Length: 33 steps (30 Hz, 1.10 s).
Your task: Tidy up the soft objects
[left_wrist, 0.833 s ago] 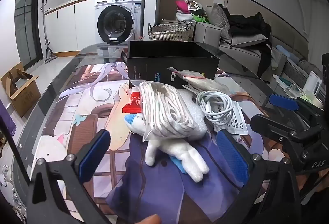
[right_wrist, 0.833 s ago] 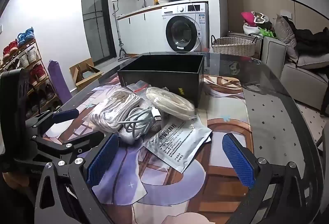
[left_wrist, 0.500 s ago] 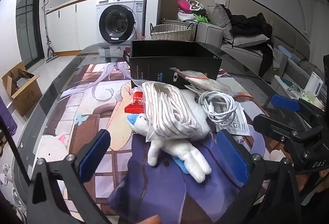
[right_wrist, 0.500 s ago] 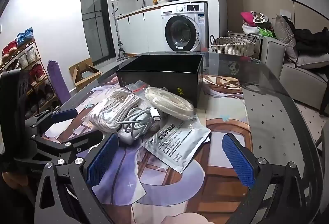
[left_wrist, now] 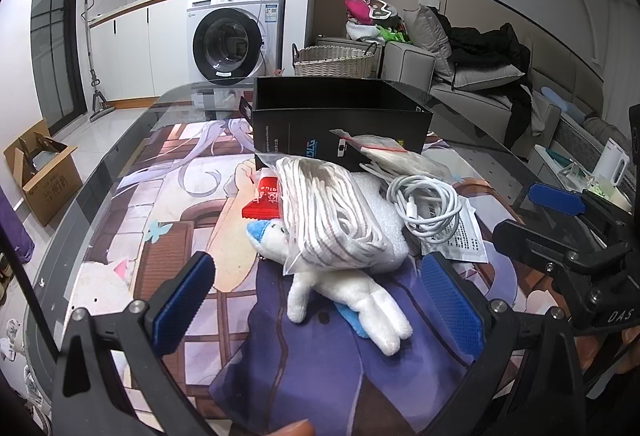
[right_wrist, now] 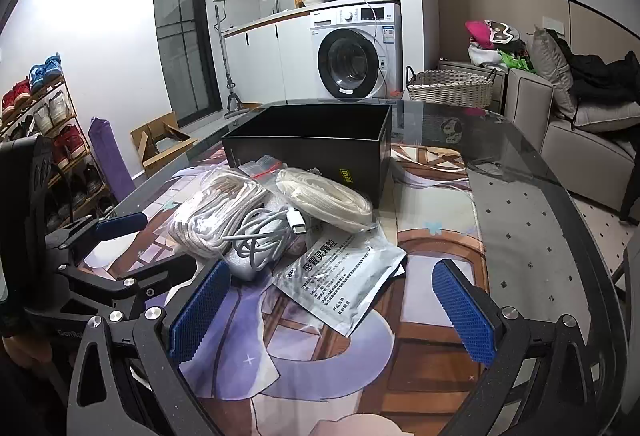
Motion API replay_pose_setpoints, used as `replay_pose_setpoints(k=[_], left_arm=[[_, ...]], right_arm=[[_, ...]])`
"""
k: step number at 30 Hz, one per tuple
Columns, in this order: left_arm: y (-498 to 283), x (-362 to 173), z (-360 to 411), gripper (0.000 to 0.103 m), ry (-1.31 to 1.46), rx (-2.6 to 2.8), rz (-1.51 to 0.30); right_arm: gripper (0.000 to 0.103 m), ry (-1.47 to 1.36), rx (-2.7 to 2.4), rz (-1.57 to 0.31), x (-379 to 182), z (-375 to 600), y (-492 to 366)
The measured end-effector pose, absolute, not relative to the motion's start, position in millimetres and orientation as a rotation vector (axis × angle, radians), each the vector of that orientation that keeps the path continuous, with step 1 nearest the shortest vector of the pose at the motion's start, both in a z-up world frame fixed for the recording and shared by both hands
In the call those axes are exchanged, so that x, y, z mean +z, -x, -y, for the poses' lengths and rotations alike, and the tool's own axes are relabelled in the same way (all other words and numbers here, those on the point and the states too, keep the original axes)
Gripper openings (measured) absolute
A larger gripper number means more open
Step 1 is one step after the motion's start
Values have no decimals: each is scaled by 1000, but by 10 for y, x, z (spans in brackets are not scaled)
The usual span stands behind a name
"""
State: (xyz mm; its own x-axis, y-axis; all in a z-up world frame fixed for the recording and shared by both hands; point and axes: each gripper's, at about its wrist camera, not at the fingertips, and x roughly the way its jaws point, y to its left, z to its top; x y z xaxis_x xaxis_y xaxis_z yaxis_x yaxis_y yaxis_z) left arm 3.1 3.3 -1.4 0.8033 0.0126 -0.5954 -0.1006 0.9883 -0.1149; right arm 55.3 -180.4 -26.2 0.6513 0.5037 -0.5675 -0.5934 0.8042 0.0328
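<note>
Between the wide-open jaws of the left gripper (left_wrist: 318, 302), left wrist view: one white plush toy (left_wrist: 352, 298), lying flat on the table (left_wrist: 120, 171), legs toward the camera, gripped by nothing.
- Just beyond the jaws, resting on the plush toy's upper body: bag of white cord (left_wrist: 328, 213), clear plastic, bulky.
- Right of that bag, ahead of the right finger: white charging cable (left_wrist: 428, 203), loosely coiled, on a printed sachet (left_wrist: 460, 236).
- Left of the bag, partly under it: red packet (left_wrist: 262, 197).
- Farther ahead, past the pile: black box (left_wrist: 340, 119), open-topped, upright; a red-sealed zip bag (left_wrist: 376, 151) leans at its front.
- Far right of the jaws: right gripper (left_wrist: 568, 220), seen side-on.
- Background: washing machine (left_wrist: 236, 35), wicker basket (left_wrist: 334, 59), sofa (left_wrist: 480, 91).

Between the wide-open jaws of the right gripper (right_wrist: 332, 310), right wrist view, nothing held:
- Just ahead, centred: printed sachet (right_wrist: 344, 278), silver, flat on the table (right_wrist: 520, 195).
- Ahead and left of the jaws: white charging cable (right_wrist: 264, 232), on top of the bag of white cord (right_wrist: 216, 207).
- Ahead, behind the sachet: coil of flat cream cord (right_wrist: 324, 197), bagged.
- Beyond the pile: black box (right_wrist: 316, 147), interior dark; contents cannot be told.
- Left of the jaws: left gripper (right_wrist: 100, 256), seen side-on.
- Plush toy: hidden in this view.
</note>
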Motion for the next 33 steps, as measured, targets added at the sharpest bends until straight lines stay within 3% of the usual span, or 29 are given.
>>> replay_pose_setpoints(k=[33], left_arm=[[-20, -43, -49, 103, 140, 61, -639]], right_arm=[[103, 173, 623, -611, -302, 1791, -576]])
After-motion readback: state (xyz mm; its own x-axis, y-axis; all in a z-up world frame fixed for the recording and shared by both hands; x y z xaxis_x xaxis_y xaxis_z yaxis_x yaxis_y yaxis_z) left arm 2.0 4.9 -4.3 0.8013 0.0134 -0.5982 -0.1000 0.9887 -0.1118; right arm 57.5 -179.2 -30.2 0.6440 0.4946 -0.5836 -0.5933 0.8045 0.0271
